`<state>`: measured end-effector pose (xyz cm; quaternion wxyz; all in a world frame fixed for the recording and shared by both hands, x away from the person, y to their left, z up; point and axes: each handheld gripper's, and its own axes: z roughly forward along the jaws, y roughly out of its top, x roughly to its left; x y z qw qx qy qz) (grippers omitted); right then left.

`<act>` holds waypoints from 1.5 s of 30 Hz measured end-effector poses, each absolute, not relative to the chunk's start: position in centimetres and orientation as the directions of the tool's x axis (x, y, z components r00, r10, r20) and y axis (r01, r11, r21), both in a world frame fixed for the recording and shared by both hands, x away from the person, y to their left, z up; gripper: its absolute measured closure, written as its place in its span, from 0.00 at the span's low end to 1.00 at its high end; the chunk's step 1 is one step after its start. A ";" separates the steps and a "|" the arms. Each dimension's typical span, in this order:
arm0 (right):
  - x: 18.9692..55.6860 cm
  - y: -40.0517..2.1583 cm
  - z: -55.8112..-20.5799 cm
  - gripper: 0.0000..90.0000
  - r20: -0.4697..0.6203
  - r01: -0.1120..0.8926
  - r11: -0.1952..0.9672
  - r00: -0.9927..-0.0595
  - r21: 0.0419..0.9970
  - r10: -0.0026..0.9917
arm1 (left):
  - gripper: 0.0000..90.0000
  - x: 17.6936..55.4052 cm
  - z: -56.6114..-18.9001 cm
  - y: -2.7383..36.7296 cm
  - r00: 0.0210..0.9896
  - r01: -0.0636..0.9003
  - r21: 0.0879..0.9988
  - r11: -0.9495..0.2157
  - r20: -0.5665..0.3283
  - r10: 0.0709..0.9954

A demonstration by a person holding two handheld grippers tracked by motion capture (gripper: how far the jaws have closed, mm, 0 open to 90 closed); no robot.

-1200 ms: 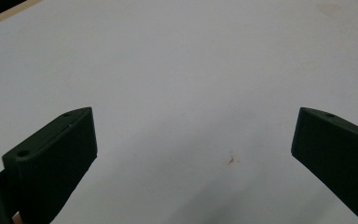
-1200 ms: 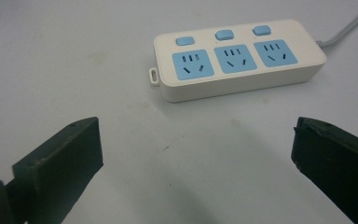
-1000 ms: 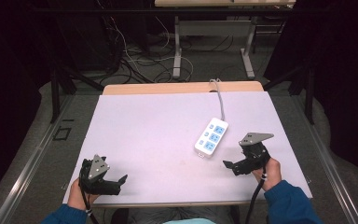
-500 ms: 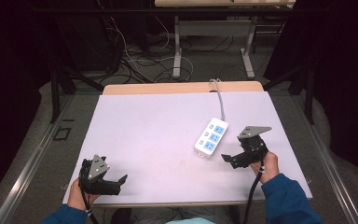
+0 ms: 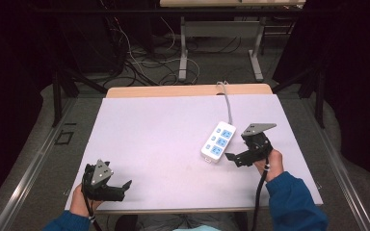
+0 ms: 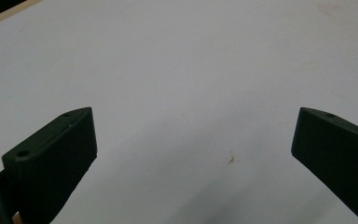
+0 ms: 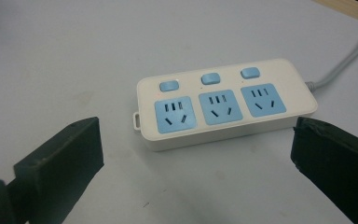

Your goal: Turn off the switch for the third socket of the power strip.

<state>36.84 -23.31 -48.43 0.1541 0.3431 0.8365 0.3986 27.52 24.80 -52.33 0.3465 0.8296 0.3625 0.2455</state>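
A white power strip (image 5: 218, 141) with three blue sockets and three blue switches was found lying flat on the pale table (image 5: 164, 144), right of centre, its long axis running from near-left to far-right. Its grey cable (image 5: 227, 98) was seen leaving the far end and passing over the table's far edge.

The right gripper (image 5: 238, 156) was held in the person's right hand (image 5: 269, 162) just beside the strip's near-right side, the jaws pointed left toward its near end. No contact with the strip could be confirmed from the high view. In the right gripper view the jaws were observed spread wide, one at each lower corner, with the strip (image 7: 223, 100) lying on the table between and beyond them, untouched; the right jaw's tip was noted close to the strip's cable end. Nothing was gripped.

The left gripper (image 5: 118, 187) was held in the left hand (image 5: 83, 202) at the near-left corner of the table, well apart from the strip. In the left gripper view its jaws were recorded as spread wide over bare table surface (image 6: 191, 70), on which a small brownish mark (image 6: 232, 160) was noted.
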 end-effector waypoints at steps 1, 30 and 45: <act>36.8 -23.3 -48.4 0.02 0.016 0.451 0.447 -0.717 0.773 0.697 | 0.00 27.5 -52.3 24.8 0.613 0.430 0.755 -0.494 0.158 0.774; 39.7 -20.8 -47.9 0.00 -0.015 0.412 0.478 -0.746 0.776 0.666 | 0.00 27.7 -52.4 24.7 0.620 0.431 0.748 -0.505 0.161 0.768; 40.9 -19.0 -48.0 0.00 -0.001 0.414 0.482 -0.758 0.773 0.652 | 0.00 27.7 -52.4 24.7 0.624 0.433 0.746 -0.506 0.157 0.765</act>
